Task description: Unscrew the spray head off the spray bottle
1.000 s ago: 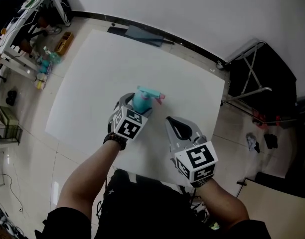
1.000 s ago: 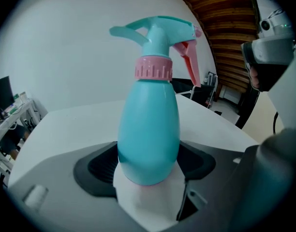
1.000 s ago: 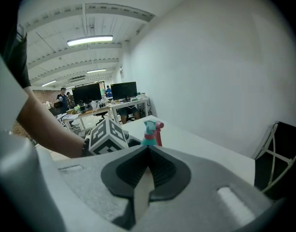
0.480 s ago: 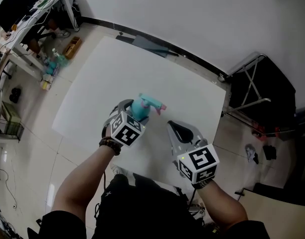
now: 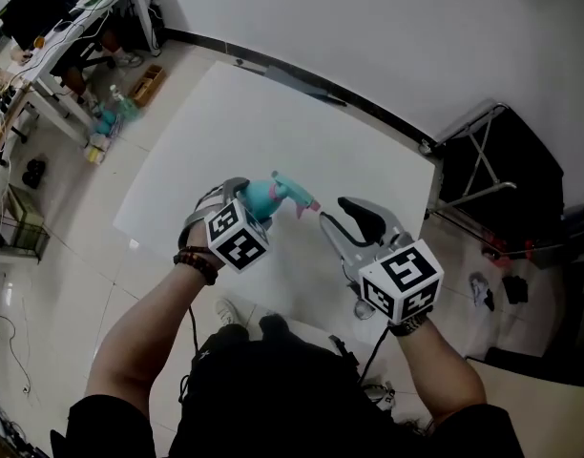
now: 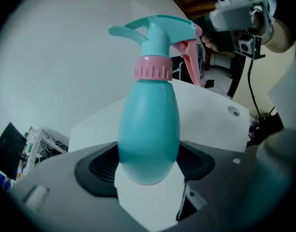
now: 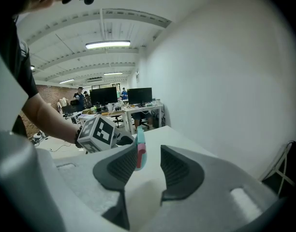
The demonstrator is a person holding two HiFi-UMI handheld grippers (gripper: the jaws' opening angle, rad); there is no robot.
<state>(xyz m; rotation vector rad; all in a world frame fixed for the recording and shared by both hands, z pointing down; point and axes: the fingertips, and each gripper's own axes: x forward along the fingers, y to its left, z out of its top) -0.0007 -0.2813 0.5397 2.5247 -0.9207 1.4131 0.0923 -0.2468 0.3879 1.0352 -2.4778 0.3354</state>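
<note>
Two grippers: one in each hand, both held over the near part of the white table (image 5: 273, 113)
Left arm: bare forearm reaching forward, a beaded wristband (image 5: 197, 262) at the wrist; the left gripper (image 5: 244, 198) points forward and down
Left jaws: spread wide and clamped on the teal belly of the spray bottle (image 6: 149, 124), a ribbed pad pressing on each side
Right arm: bare forearm coming up from the lower right; the right gripper (image 5: 332, 213) sits just beside the bottle's nozzle end, apart from it
Right jaws: have just been opening, now partly apart with nothing gripped; the bottle shows only far off through the gap
Spray head (image 6: 155, 30): one, teal, seated on the bottle, nozzle side toward the right gripper
One each: pink collar (image 6: 153, 69) at the neck, pink trigger (image 6: 190, 64) under the head
Marker cubes: two, one per gripper
Hard to tell: both hands sit behind the cubes in the head view; the left gripper covers the bottle's base there, so whether it touches the table is unclear
Cut off: the right gripper is only partly seen at the top right corner of the left gripper view
Background: a black folding frame (image 5: 483, 160) beside the table, desks (image 5: 73, 27) at the far left
</note>
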